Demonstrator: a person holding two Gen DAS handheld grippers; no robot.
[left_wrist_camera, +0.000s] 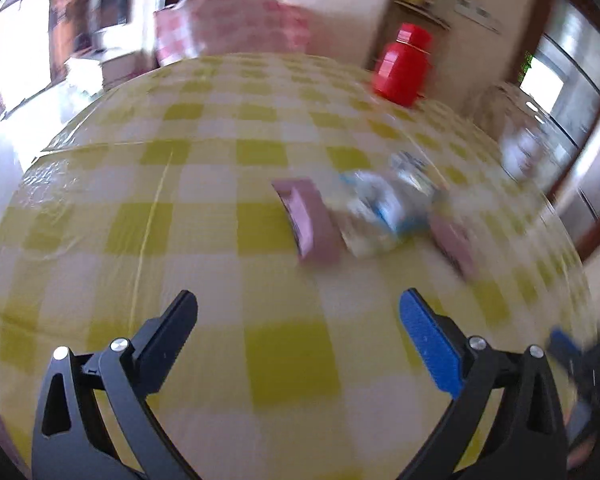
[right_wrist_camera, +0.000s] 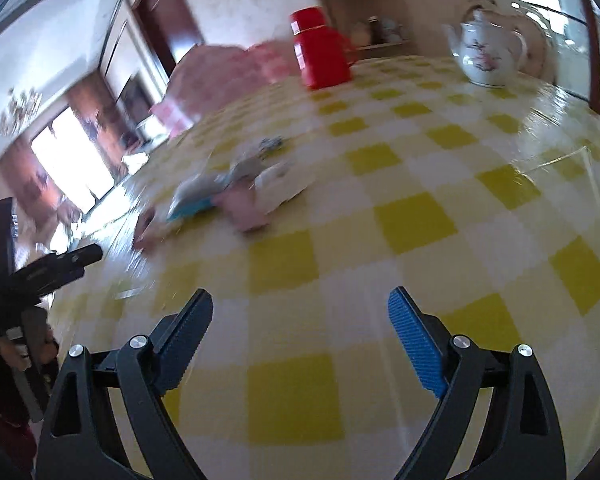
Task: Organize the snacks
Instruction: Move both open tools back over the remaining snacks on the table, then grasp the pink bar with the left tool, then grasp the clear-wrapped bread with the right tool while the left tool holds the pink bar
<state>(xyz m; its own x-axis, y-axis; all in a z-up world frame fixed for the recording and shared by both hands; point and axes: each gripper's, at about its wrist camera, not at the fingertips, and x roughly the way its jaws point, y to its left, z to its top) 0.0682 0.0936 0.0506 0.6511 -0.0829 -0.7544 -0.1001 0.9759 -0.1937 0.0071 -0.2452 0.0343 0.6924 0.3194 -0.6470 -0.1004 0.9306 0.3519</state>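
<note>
I am holding both grippers over the yellow-checked tablecloth (left_wrist_camera: pixel 204 216), and neither is carrying anything: the left gripper (left_wrist_camera: pixel 298 312) is standing about as wide as it goes with only cloth between its fingers, and the right gripper (right_wrist_camera: pixel 300 312) is spread just as wide and just as empty. The snacks (left_wrist_camera: pixel 364 216) are lying in a loose cluster ahead of both tools, 2 pinkish packets flanking a white-and-blue wrapper, all touching or overlapping. Both views are smearing, so I am judging edges poorly; closing now risks pinching 2 wrappers at once or dragging the glossy cloth. The right tool's tip is showing at the edge of the left view, so the 2 are risking a clash while converging, and a wide sweep could be knocking the red flask (right_wrist_camera: pixel 320 56) or teapot (right_wrist_camera: pixel 488 52)
</note>
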